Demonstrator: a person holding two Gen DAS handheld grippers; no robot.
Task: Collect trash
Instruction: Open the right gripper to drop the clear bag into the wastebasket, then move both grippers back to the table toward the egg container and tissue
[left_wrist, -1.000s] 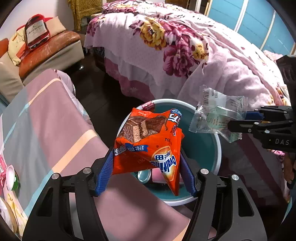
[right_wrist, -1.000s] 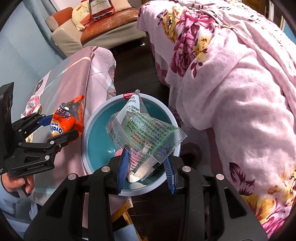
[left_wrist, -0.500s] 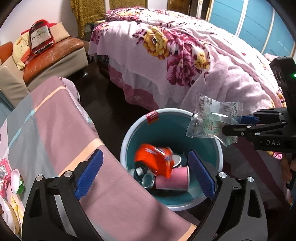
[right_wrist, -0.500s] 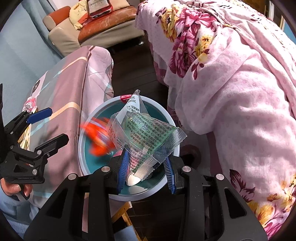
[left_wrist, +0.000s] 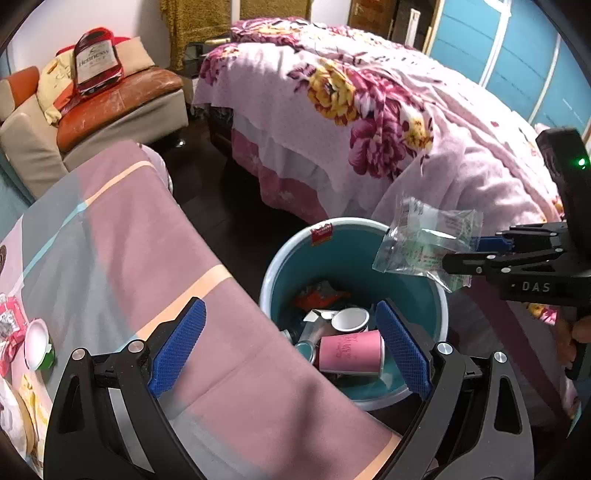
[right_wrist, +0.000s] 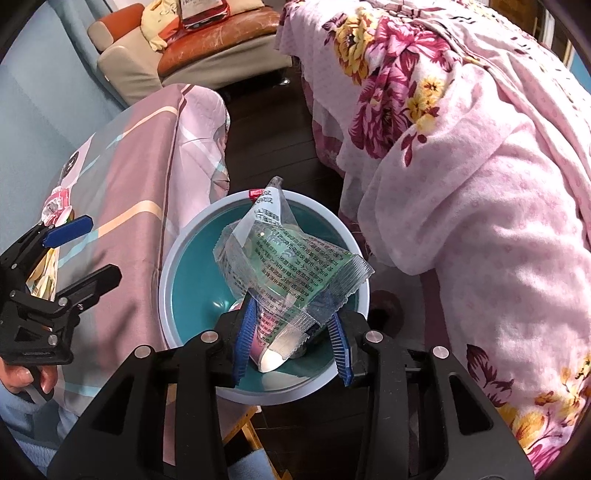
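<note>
clear wrapper (right_wrist: 291, 266) between right fingers (right_wrist: 245, 339); left gripper (left_wrist: 291, 347) wide, empty

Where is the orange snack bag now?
In the left wrist view, the orange snack bag lies inside the blue bin, toward its far side, just behind the pink cup.

A bed (left_wrist: 424, 122) under a pink floral blanket (right_wrist: 480, 184) fills the right side. Across the dark floor (left_wrist: 221, 218) stands a beige sofa (left_wrist: 33, 147) with an orange-brown cushion (left_wrist: 122, 99), a red-framed bottle-print bag (left_wrist: 95, 61) lying on it. Blue wardrobe doors (left_wrist: 517, 62) stand behind the bed.
</note>
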